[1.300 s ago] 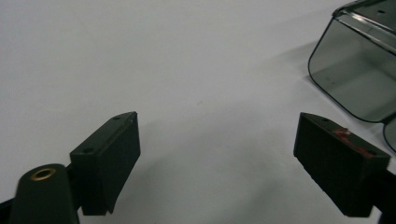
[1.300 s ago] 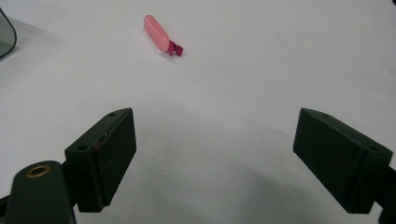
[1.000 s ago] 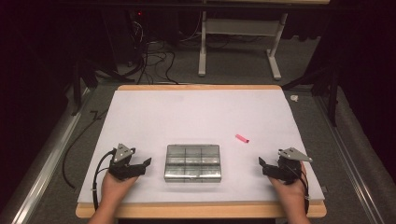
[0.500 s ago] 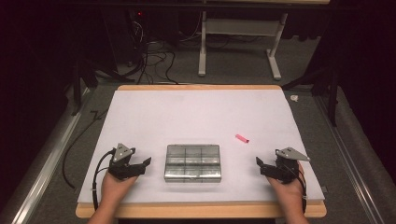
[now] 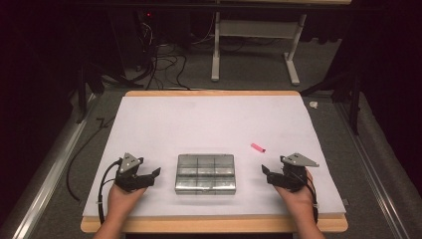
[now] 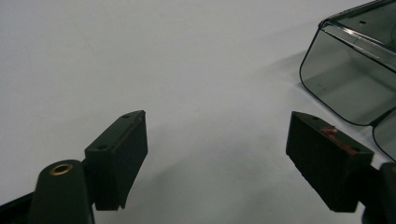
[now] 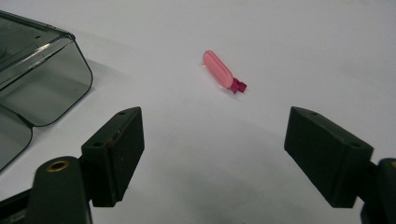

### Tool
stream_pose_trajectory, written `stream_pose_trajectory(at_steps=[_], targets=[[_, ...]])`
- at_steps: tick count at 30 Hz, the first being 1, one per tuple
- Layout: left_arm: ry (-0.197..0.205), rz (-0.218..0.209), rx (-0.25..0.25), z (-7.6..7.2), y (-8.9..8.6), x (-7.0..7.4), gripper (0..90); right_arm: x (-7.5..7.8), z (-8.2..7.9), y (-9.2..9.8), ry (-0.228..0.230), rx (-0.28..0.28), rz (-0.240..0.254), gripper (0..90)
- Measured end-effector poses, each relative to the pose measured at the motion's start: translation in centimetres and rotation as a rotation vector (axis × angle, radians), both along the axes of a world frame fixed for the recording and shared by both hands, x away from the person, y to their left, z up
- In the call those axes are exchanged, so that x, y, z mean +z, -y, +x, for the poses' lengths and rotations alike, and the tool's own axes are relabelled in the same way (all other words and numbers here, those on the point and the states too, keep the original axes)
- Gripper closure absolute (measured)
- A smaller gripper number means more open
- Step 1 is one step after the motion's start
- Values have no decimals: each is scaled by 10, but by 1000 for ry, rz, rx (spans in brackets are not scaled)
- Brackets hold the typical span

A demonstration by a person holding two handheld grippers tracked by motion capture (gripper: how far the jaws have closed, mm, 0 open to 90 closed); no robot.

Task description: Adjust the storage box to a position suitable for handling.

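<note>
My right tool [image 7: 212, 154]: jaws just narrowing slightly, nothing between them, aimed at the pink capsule [image 7: 220, 71] for pickup. Left tool [image 6: 215, 154]: released, waiting beside the box [image 5: 205, 173].

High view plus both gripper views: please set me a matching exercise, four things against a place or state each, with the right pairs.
Things:
1. clear compartment box
2. pink capsule
3. left gripper
4. right gripper

Places or states:
A. open, at the box's left side
B. open, near the capsule
C. shut, midway between the grippers
D. loose on the white mat, right of the box

Pairs: 1-C, 2-D, 3-A, 4-B
</note>
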State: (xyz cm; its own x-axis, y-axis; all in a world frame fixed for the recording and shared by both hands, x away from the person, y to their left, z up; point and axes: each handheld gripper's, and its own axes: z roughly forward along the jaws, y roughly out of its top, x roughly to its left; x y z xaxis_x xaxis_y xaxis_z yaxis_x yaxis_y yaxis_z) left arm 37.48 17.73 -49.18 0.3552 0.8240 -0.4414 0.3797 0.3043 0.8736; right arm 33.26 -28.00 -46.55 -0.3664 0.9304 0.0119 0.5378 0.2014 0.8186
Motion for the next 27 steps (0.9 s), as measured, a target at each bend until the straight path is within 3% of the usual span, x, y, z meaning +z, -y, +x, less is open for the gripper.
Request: stream_pose_trajectory(at_steps=[4, 27], targets=[[5, -21, 11, 0, -2, 1, 210, 3, 6, -3, -11, -5, 1, 257], [1, 16, -22, -1, 2, -1, 211, 8, 58, -5, -94, -57, 22, 333]])
